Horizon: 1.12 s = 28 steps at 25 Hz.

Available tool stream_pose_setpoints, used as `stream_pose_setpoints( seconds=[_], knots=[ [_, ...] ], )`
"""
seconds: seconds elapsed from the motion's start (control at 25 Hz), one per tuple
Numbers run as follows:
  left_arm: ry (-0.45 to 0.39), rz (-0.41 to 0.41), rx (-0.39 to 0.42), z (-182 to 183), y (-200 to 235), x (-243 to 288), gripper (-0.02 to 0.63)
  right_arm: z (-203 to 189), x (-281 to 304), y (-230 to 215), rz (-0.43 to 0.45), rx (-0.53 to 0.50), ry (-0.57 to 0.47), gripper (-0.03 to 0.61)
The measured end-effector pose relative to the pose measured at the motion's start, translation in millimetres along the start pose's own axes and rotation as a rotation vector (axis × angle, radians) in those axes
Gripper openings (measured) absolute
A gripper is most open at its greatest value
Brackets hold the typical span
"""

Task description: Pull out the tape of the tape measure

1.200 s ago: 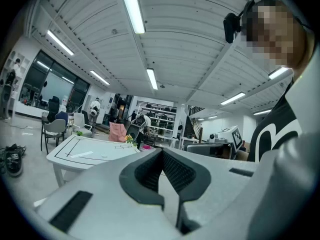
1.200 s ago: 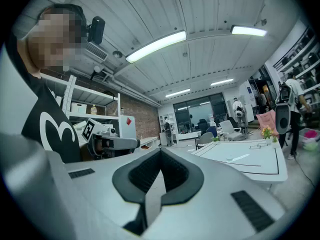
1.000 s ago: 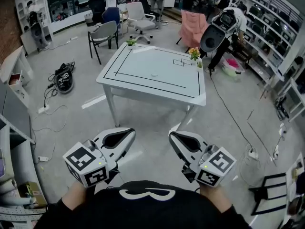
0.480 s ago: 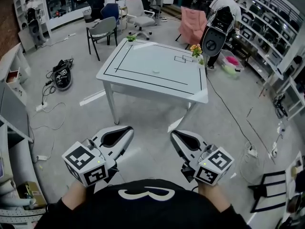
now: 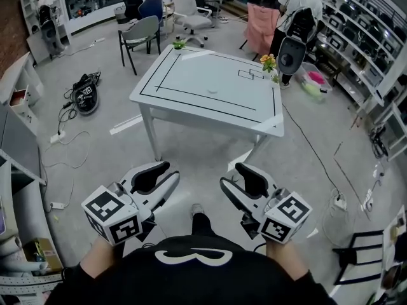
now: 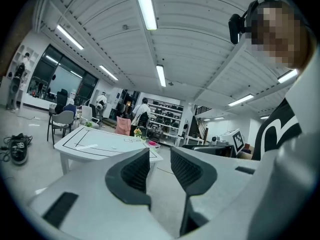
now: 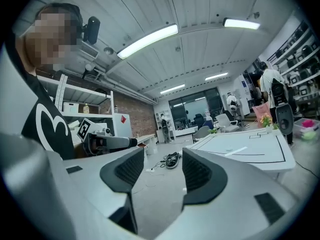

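Since the earlier frames both grippers have spread their jaws, which were shut then. The table [image 5: 191,81] now sits a little higher in the head view, and a shoe [image 5: 197,210] has come into sight on the floor [image 5: 191,151] between the grippers. The left gripper [image 5: 172,171] stands open with nothing between its dark ribbed pads [image 6: 136,171]. The right gripper [image 5: 229,174] is open wider, and nothing sits between its pads [image 7: 196,173] either. Both are held low in front of the person, well short of the table. The tape measure cannot be made out for sure. A small pale object [image 5: 212,92] lies near the middle of the tabletop, too small to identify. A potted bunch of flowers [image 5: 269,61] stands at the table's far right corner and a small green plant [image 5: 179,44] at its far left corner. On the floor beyond the table, a clear tub [image 5: 311,85] holds pink and green things. The shelves [image 5: 356,30] along the right wall are filled with items too small to tell. The table is square, smooth and white, with a thin black line running inside its edge. The grippers have rounded white shells, and each carries a cube with black-and-white square markers. The floor is plain smooth grey.
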<state>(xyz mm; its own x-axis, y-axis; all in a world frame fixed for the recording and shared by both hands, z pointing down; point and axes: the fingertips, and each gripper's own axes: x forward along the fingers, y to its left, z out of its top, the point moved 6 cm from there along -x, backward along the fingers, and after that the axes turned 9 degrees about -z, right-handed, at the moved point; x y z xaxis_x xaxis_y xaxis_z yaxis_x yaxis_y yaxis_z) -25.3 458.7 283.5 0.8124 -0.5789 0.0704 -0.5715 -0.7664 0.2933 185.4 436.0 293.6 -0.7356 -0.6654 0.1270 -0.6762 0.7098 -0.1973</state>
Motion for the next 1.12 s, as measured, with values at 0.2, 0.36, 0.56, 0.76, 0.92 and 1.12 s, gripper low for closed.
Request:
stream_pose_setpoints(
  seconds=[0.2,0.36,0.56,0.76,0.92,1.12],
  knots=[
    [0.005,0.019,-0.046,-4.2,30.6,16.9,0.173,-1.0,30.7,-28.9,0.013,-0.003,0.019,0.241],
    [0.018,0.051,-0.068,0.8,67.0,39.9,0.199,2.5,66.9,-64.3,0.021,0.001,0.043,0.25],
    [0.04,0.103,-0.082,15.6,126.2,79.5,0.227,13.1,117.3,-123.1,0.013,0.004,0.067,0.27],
    [0.072,0.108,-0.073,25.5,186.8,135.0,0.247,22.3,165.9,-190.6,0.004,0.008,0.089,0.273],
    [0.088,0.098,-0.084,33.9,229.9,177.7,0.249,27.0,198.2,-237.7,-0.005,0.016,0.101,0.274],
    [0.096,0.102,-0.077,36.3,272.1,213.1,0.249,25.7,230.8,-278.6,-0.019,-0.005,0.114,0.274]
  ],
)
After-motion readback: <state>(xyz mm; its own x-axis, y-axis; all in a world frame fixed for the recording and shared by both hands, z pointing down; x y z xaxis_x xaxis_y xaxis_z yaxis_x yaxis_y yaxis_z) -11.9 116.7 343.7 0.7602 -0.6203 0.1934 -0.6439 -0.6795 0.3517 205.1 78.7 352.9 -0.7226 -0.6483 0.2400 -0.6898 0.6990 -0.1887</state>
